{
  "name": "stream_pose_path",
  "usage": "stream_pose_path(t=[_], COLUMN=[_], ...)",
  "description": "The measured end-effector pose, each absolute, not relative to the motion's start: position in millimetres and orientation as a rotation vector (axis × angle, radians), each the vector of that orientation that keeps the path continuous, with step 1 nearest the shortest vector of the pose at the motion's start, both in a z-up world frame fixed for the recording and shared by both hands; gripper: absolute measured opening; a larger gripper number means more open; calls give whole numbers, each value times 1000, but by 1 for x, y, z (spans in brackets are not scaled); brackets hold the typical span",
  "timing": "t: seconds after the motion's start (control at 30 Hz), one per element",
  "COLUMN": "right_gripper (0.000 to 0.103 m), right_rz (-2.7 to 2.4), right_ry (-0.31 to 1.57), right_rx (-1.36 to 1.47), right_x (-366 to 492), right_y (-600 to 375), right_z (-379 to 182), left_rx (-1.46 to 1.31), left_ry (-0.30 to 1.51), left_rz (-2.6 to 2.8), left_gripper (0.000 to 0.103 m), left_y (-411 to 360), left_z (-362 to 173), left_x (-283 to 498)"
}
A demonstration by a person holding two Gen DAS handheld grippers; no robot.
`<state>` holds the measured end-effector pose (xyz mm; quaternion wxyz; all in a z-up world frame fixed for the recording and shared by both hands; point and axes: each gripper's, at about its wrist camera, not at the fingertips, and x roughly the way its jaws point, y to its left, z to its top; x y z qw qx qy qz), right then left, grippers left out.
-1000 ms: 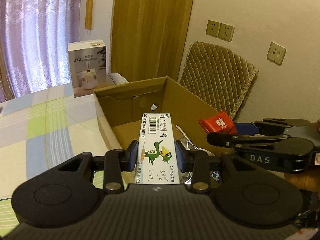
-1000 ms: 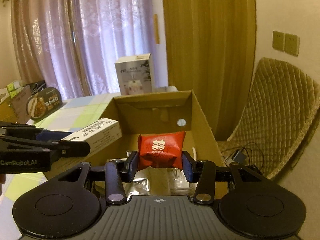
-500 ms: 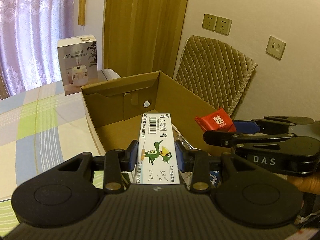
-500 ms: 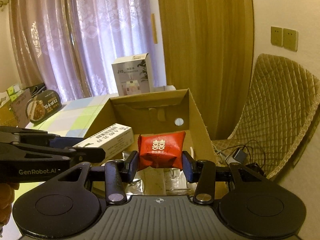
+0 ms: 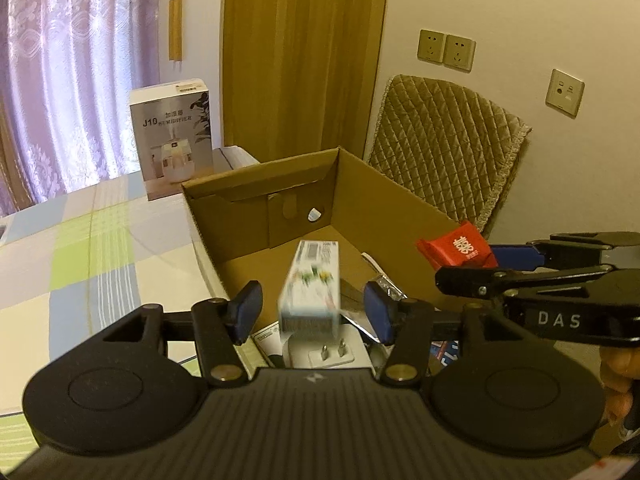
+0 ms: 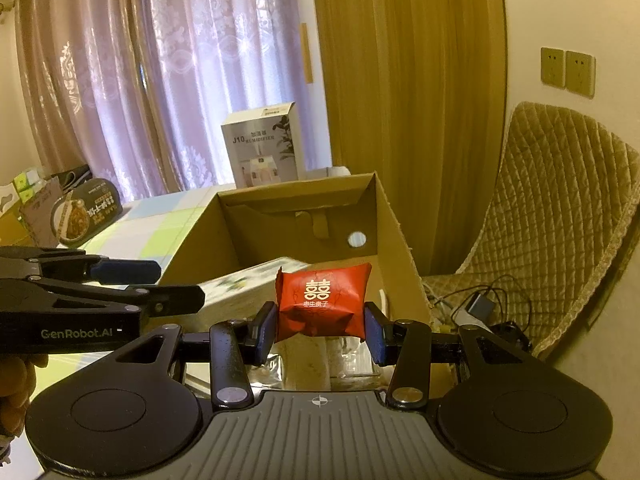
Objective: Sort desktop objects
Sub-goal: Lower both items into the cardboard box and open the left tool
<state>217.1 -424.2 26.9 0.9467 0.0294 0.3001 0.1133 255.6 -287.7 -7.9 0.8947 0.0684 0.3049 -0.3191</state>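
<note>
My left gripper [image 5: 310, 312] stands open over the near end of the open cardboard box [image 5: 400, 216]. Between its blue pads, touching neither, a white medicine box [image 5: 314, 284] with green print is blurred and tilted as it drops into the box; the same medicine box [image 6: 244, 284] shows blurred in the right wrist view. My right gripper [image 6: 322, 326] is shut on a red candy packet [image 6: 322, 304] with a gold double-happiness mark, held above the cardboard box [image 6: 396, 240]. That red packet [image 5: 456, 246] and the right gripper [image 5: 480, 264] sit at the box's right wall.
Inside the box lie a white plug adapter [image 5: 328, 354], a foil packet [image 5: 384, 288] and papers. A humidifier carton [image 5: 172, 136] stands behind on the checked tablecloth [image 5: 80, 256]. A quilted chair [image 6: 560, 216] and cables [image 6: 480, 304] are right; a food pack [image 6: 80, 216] is left.
My left gripper has opened and let go of the white medicine box, which is now falling into the cardboard box. The right gripper still holds the red packet in nearly the same place.
</note>
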Motion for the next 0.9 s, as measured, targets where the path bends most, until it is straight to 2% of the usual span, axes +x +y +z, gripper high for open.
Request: stream_pose_path(t=[0.7, 0.77, 0.83, 0.9], right_gripper=[43, 51, 79, 84], right_rz=[236, 240, 236, 225], right_ry=[604, 598, 584, 562], right_rx=[56, 56, 57, 62], right_x=[217, 216, 216, 215], right_y=[-419, -418, -418, -418], right_z=[28, 28, 29, 31], left_rx=[149, 151, 150, 149], left_ry=[638, 636, 635, 635], left_rz=[-664, -664, -663, -661], left_gripper=[51, 51, 52, 54], left_y=[-287, -287, -286, -286], left_z=[-9, -9, -9, -9], left_x=[253, 253, 253, 253])
